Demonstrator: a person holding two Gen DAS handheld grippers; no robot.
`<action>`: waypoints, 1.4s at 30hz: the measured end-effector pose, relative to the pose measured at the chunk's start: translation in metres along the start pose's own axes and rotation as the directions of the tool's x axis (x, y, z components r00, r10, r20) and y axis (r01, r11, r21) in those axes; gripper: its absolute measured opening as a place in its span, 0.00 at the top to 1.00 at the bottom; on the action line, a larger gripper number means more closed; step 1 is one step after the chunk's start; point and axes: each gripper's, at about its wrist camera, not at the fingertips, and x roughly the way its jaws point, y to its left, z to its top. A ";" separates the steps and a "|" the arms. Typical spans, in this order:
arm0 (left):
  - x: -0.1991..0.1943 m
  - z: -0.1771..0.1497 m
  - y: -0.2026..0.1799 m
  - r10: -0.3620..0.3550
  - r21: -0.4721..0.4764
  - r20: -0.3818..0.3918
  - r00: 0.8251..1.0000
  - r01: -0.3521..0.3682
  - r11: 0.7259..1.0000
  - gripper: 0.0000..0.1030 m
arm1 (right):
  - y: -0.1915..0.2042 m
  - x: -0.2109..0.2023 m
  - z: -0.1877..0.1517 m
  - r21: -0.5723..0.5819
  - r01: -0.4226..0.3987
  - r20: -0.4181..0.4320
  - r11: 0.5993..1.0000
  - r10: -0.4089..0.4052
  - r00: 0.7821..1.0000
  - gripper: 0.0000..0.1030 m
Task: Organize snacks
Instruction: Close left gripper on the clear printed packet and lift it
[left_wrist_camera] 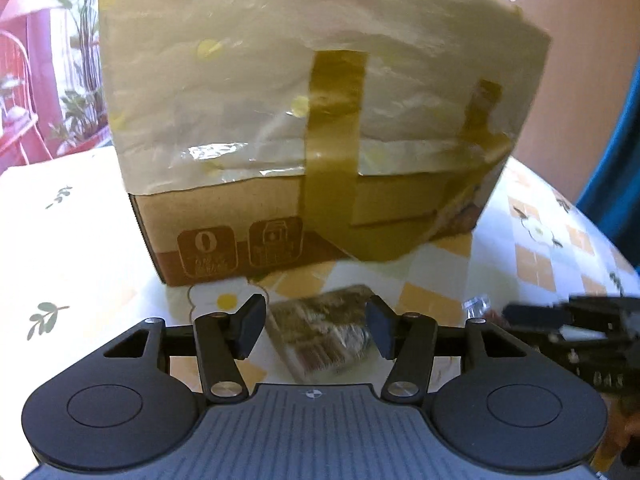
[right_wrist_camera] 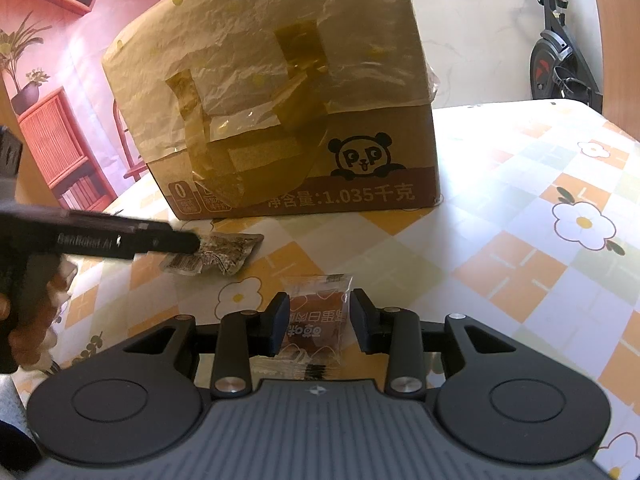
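Observation:
My left gripper (left_wrist_camera: pixel 316 316) stands open over the table, and a brownish snack packet (left_wrist_camera: pixel 324 332) lies between its fingers without the pads pressing on it. In the right wrist view the same packet (right_wrist_camera: pixel 224 254) lies at the tip of the left gripper (right_wrist_camera: pixel 188 242), just in front of the box. My right gripper (right_wrist_camera: pixel 320 312) is shut on a clear packet with an orange-brown snack (right_wrist_camera: pixel 316 320), low over the tablecloth. A large cardboard box (left_wrist_camera: pixel 224 224) (right_wrist_camera: pixel 360 184), its upper part wrapped in pale paper and brown tape, stands right behind both packets.
The table (right_wrist_camera: pixel 520 240) wears a checked cloth with white flowers and runs on to the right. An exercise bike (right_wrist_camera: pixel 560 64) stands beyond its far edge. A hand (right_wrist_camera: pixel 24 312) holds the left gripper. My right gripper (left_wrist_camera: pixel 560 320) shows at the right of the left wrist view.

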 end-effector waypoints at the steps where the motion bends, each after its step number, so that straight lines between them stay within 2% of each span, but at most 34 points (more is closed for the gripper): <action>1: 0.007 0.003 0.004 -0.008 -0.009 -0.024 1.000 0.008 1.000 0.43 | 0.000 0.000 0.000 0.000 -0.001 0.000 1.000 0.001 1.000 0.64; 3: 0.018 0.006 0.010 0.005 -0.038 -0.075 0.997 -0.008 0.999 0.43 | -0.001 0.000 0.000 0.002 -0.002 0.000 1.000 0.002 1.000 0.64; 7: 0.013 0.006 0.023 0.021 -0.168 -0.092 0.996 -0.036 0.985 0.44 | -0.002 0.000 0.001 0.009 -0.009 0.001 1.000 0.009 1.000 0.64; 10: 0.003 -0.001 0.024 0.017 -0.214 -0.098 0.995 -0.038 0.976 0.44 | -0.002 0.000 0.001 0.013 -0.011 0.002 1.000 0.011 1.000 0.64; 21: 0.002 -0.011 0.009 0.051 -0.297 -0.069 0.996 -0.069 0.952 0.44 | -0.002 -0.001 0.001 0.016 -0.013 0.002 1.000 0.013 1.000 0.64; 24: 0.004 -0.013 0.008 0.039 -0.315 -0.063 0.997 -0.057 0.948 0.49 | -0.003 -0.001 0.001 0.018 -0.015 0.002 1.000 0.015 1.000 0.64; 31: 0.005 -0.014 0.004 0.046 -0.319 -0.055 0.997 -0.061 0.946 0.51 | -0.003 -0.001 0.001 0.020 -0.016 0.002 1.000 0.016 1.000 0.64; 40: 0.005 -0.013 0.006 0.089 -0.329 -0.067 0.994 -0.106 0.938 0.76 | -0.003 -0.001 0.001 0.020 -0.015 0.002 1.000 0.015 1.000 0.64; 42: 0.006 -0.013 0.007 0.082 -0.335 -0.075 0.994 -0.103 0.937 0.96 | -0.003 -0.001 0.001 0.020 -0.015 0.002 1.000 0.015 1.000 0.64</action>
